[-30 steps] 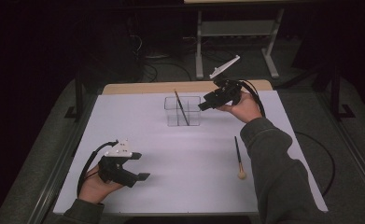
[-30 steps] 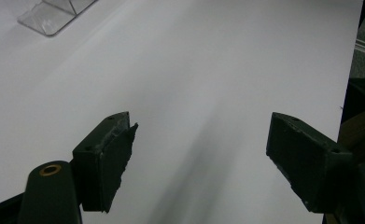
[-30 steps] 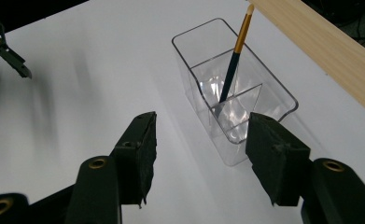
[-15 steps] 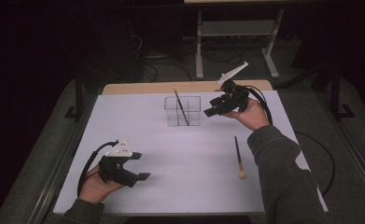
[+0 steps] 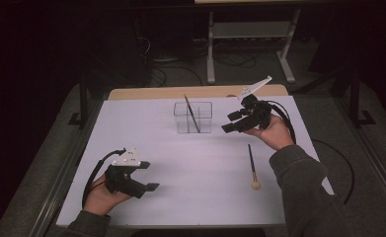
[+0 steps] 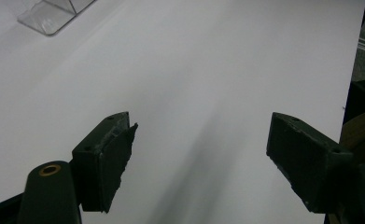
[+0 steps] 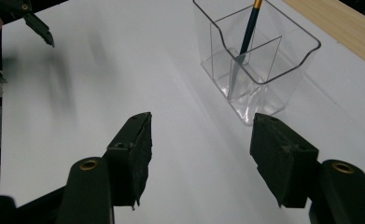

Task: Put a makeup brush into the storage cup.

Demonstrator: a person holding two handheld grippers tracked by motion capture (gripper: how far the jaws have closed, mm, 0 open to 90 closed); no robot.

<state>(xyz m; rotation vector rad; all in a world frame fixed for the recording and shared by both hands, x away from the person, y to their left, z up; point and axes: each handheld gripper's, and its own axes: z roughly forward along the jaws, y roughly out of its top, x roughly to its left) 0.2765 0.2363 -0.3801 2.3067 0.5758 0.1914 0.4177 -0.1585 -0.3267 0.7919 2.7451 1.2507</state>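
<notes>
A clear divided container (image 5: 203, 123) stands at the back middle of the white table, with a dark-handled brush (image 5: 191, 111) leaning upright in it. In the right gripper view the container (image 7: 283, 70) and the brush (image 7: 249, 30) sit just ahead to the right. A second brush (image 5: 251, 165) lies flat on the table, its pale round tip toward me. My right gripper (image 5: 229, 123) hovers right of the container and behind the lying brush; its jaws have just been opening and stand open with nothing between them (image 7: 201, 126). My left gripper (image 5: 151, 176) rests open and empty at the front left (image 6: 201, 135).
A bare wooden strip (image 5: 146, 93) runs along the table's far edge. Metal rails (image 5: 72, 158) flank the white sheet (image 5: 195, 168). A corner of the container (image 6: 54, 14) shows in the left gripper view, and the left gripper (image 7: 31, 23) far off in the right gripper view.
My right gripper has drawn away from the container, to the right and a little toward me, with its jaws slightly wider. The left hand has stayed still.
</notes>
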